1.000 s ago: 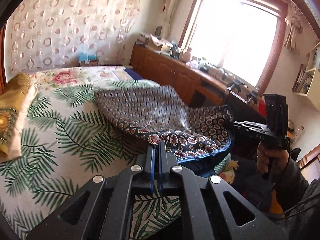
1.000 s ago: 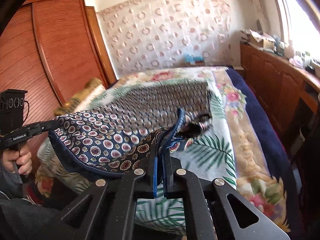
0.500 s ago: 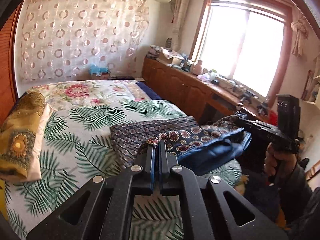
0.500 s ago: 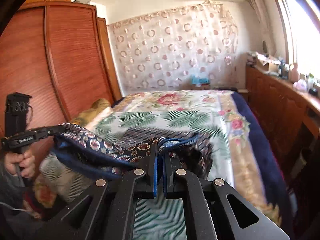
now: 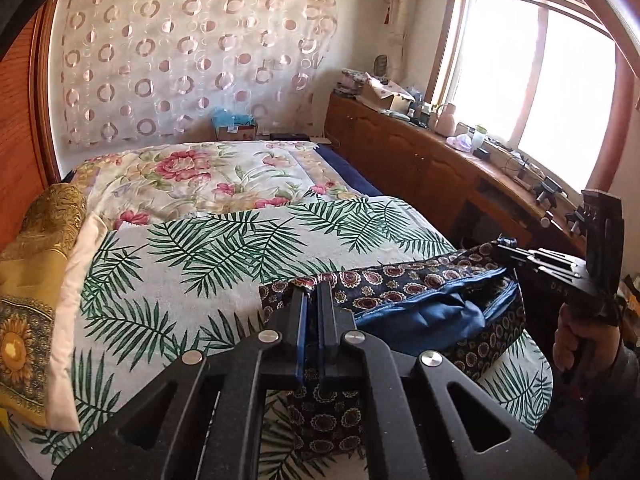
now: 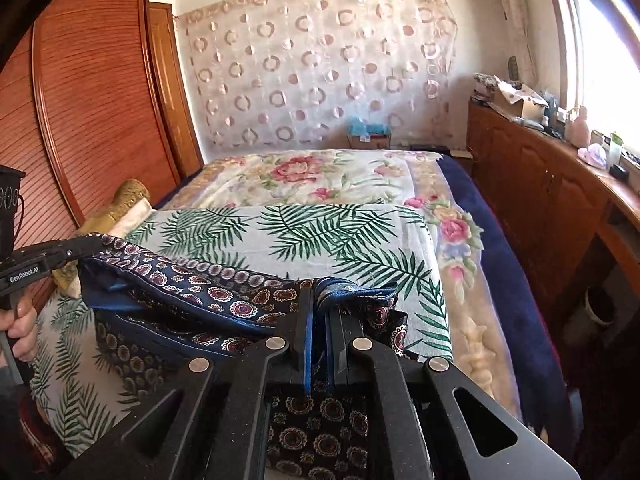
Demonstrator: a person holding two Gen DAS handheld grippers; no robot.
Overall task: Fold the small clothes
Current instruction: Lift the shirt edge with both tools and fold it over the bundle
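Observation:
A navy garment with round maroon medallions and a blue lining (image 5: 424, 292) hangs stretched between my two grippers above the near edge of the bed. It also shows in the right wrist view (image 6: 224, 300). My left gripper (image 5: 311, 292) is shut on one corner of it. My right gripper (image 6: 320, 296) is shut on the other corner, where the blue edge bunches. Each gripper appears in the other's view: the right one (image 5: 516, 252) and the left one (image 6: 76, 248). The lower part of the garment droops below the jaws.
The bed has a palm-leaf cover (image 5: 192, 264) and a floral quilt (image 5: 200, 176) behind it. A gold cushion (image 5: 36, 260) lies at the left. A wooden cabinet (image 6: 540, 200) with clutter runs under the window. A wardrobe (image 6: 80, 100) stands at the left.
Both grippers have pulled the garment back off the bed toward the near edge. It lay spread over the palm-leaf cover before; now it hangs bunched between the grippers.

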